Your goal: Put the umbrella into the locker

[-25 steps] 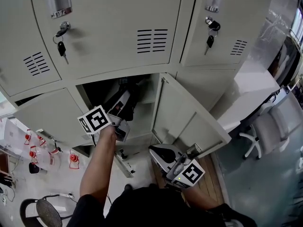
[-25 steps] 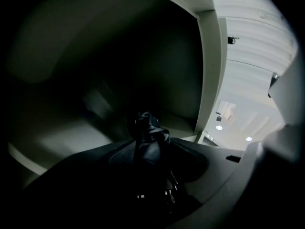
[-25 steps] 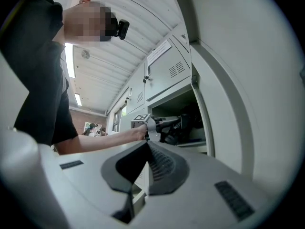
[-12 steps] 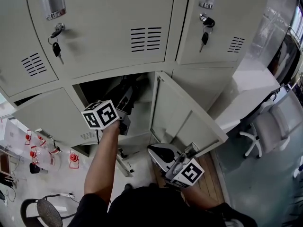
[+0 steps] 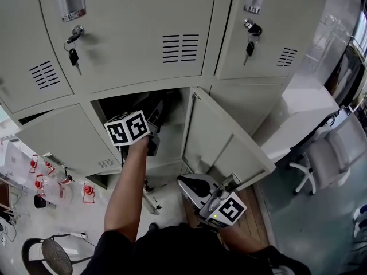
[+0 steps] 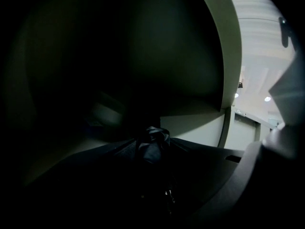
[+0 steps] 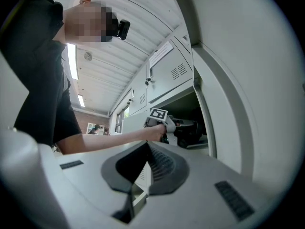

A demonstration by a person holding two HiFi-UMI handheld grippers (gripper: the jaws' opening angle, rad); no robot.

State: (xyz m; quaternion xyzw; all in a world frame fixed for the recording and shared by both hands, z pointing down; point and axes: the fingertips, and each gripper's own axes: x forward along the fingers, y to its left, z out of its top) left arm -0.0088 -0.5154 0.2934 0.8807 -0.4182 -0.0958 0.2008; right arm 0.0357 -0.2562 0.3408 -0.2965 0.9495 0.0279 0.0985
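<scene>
Left of and below the open locker compartment (image 5: 176, 132), on the floor: several small red-and-white objects (image 5: 87, 191), type not clear. Above and left of the compartment: a closed upper door (image 5: 132, 33) with a key (image 5: 73, 57) hanging from its lock.

At the compartment mouth: the left gripper (image 5: 150, 142), marker cube uppermost, reaches in at the end of an outstretched bare forearm (image 5: 127, 188). The left gripper view is very dark. In it, the jaws converge on the bunched dark fabric end of the umbrella (image 6: 152, 141) and are clamped on it. The umbrella sits inside the compartment, past the mouth. Its far end cannot be made out in the dark.

Right of the compartment: the compartment door (image 5: 221, 136) stands swung wide open.

Below the compartment, in front of that door: the right gripper (image 5: 188, 183), held low near the person's body and well apart from the umbrella. In the right gripper view its pads meet at the tips with nothing between them, and it points up toward the compartment and the left gripper.

Far right of the compartment: a white tabletop (image 5: 298, 110), and beside it a pale office chair (image 5: 324, 159).
</scene>
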